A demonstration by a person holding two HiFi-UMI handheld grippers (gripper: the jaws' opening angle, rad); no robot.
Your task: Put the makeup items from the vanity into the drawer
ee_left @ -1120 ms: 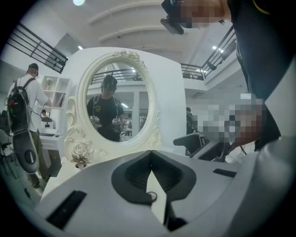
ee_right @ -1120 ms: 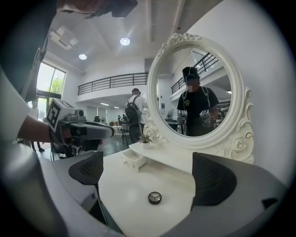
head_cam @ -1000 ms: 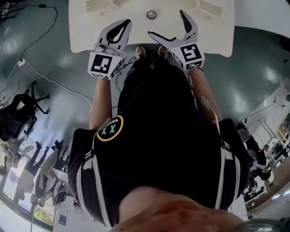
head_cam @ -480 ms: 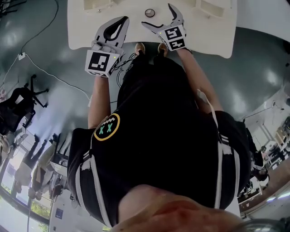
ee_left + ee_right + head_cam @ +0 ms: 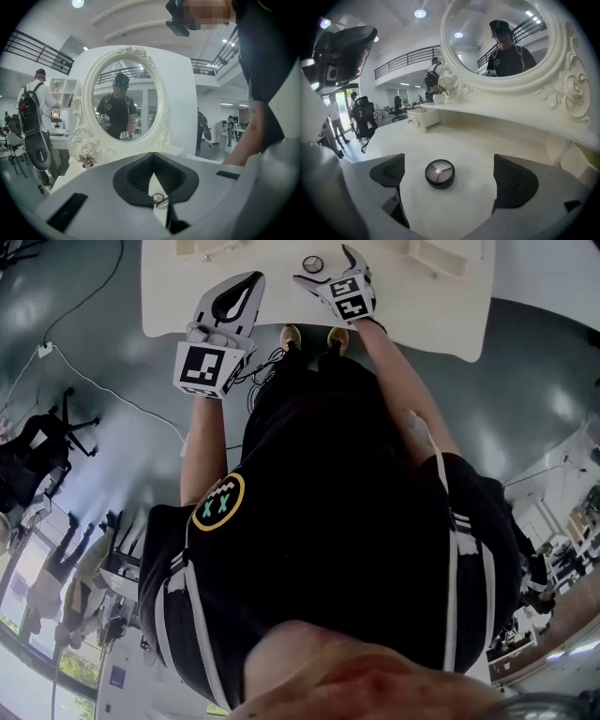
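Under and in front of both grippers: a white vanity [image 5: 178, 306] with a flat pale top. Beyond the jaws, at the back of this top: an oval mirror [image 5: 506, 42] in a carved white frame with roses, showing the reflection of a person in a black shirt.

Left gripper [image 5: 153, 157]: held over the near edge of the top, to the left of the right gripper, jaws closed tip to tip, nothing pinched between them.

Right gripper [image 5: 450, 166]: reaches further in over the top, jaws spread wide, touching nothing.

Far ahead of the right gripper and to the left of its jaws, at the back of the top: a small white drawer box [image 5: 423, 118] with knobs. Not possible to tell if pushed in or pulled out.

Between the open jaws of the right gripper, nearer to the pad at the view's left, apart from both pads: a round black compact [image 5: 439, 173]. Lies flat on the top, pale shades under a clear lid. Visible also through the gap below the closed tips of the left gripper.
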